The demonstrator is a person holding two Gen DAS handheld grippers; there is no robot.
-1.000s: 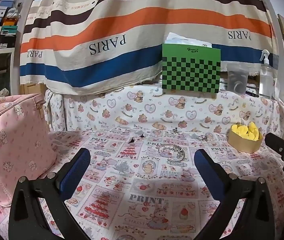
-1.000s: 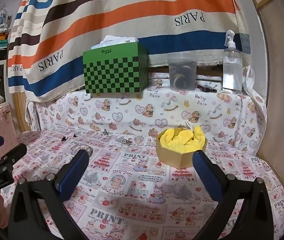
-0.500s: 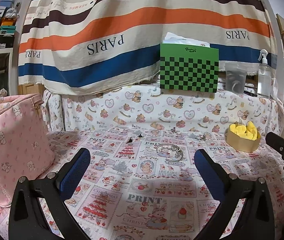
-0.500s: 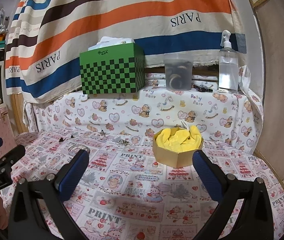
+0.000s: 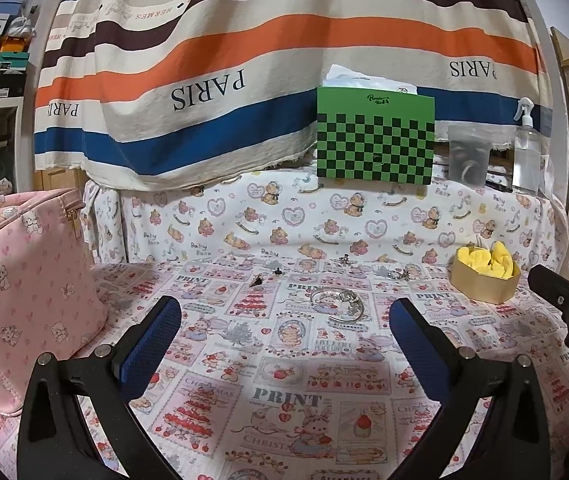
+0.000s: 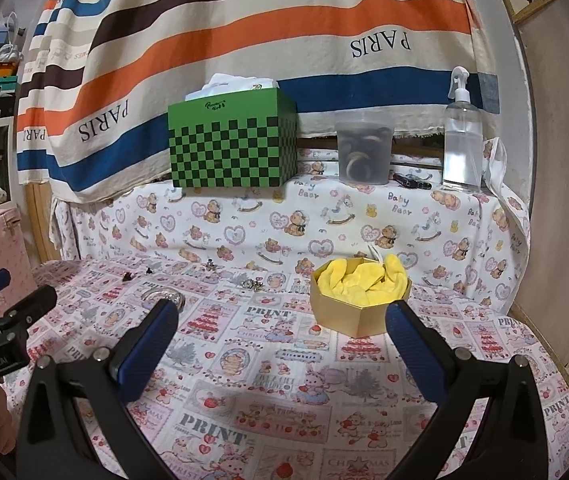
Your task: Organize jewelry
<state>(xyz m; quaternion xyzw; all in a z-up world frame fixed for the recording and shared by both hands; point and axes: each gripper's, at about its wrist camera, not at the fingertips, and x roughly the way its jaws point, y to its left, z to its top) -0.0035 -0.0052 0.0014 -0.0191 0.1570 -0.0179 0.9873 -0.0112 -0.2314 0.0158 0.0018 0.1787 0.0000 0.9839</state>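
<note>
A silver bracelet (image 5: 338, 304) lies on the printed cloth ahead of my left gripper (image 5: 284, 324), which is open and empty. Small dark and silver jewelry pieces (image 5: 258, 280) are scattered behind it near the cloth's fold. A gold hexagonal box (image 5: 484, 280) lined with yellow cloth sits at the right. In the right wrist view the box (image 6: 358, 300) lies just beyond my open, empty right gripper (image 6: 278, 322), with the bracelet (image 6: 166, 295) by its left finger and small pieces (image 6: 252, 283) further back.
A pink bag (image 5: 16, 276) stands at the left. On the raised shelf behind are a green checkered tissue box (image 6: 232, 142), a clear container (image 6: 364, 150) and a spray bottle (image 6: 462, 132). A striped cloth hangs behind. A wooden panel (image 6: 556, 160) borders the right.
Both cameras have drawn back and up slightly, so the bracelet and the gold box sit a little further off. Both grippers stay open.
</note>
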